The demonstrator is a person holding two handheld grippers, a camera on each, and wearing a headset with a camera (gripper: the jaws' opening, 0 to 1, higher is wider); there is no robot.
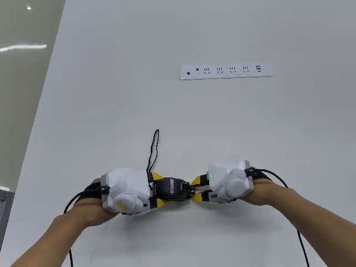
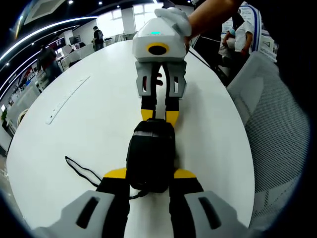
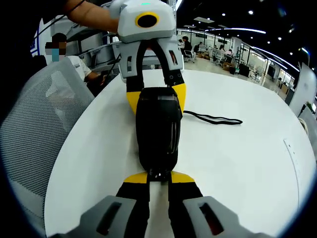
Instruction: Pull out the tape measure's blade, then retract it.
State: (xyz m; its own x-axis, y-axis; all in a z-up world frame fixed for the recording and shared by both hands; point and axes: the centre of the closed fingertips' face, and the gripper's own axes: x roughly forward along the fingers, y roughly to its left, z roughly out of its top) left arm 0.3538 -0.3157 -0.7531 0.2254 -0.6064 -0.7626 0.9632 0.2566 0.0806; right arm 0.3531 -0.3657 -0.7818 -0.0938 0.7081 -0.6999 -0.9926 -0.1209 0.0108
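Lying on the white table (image 1: 111, 83), the black tape measure (image 1: 173, 189) sits right between the two claws, near the person's edge of the table. The left claw (image 1: 158, 189) is closed on it, with one yellow tip pressing each side of the fat black case. The right claw (image 1: 196, 189) comes at it from the other side, nose to nose with the left one. In the right gripper view its two yellow tips are pinched close together on the narrow near end of the tape measure, and they touch it. A thin black strap (image 1: 154, 146) runs from the tape measure and lies in a long loop on the table, pointing away from the person. The left hand (image 1: 92, 208) holds the left claw, and the right hand (image 1: 266, 192) holds the right claw. A white power strip (image 1: 225, 70) lies well apart, farther up the table.
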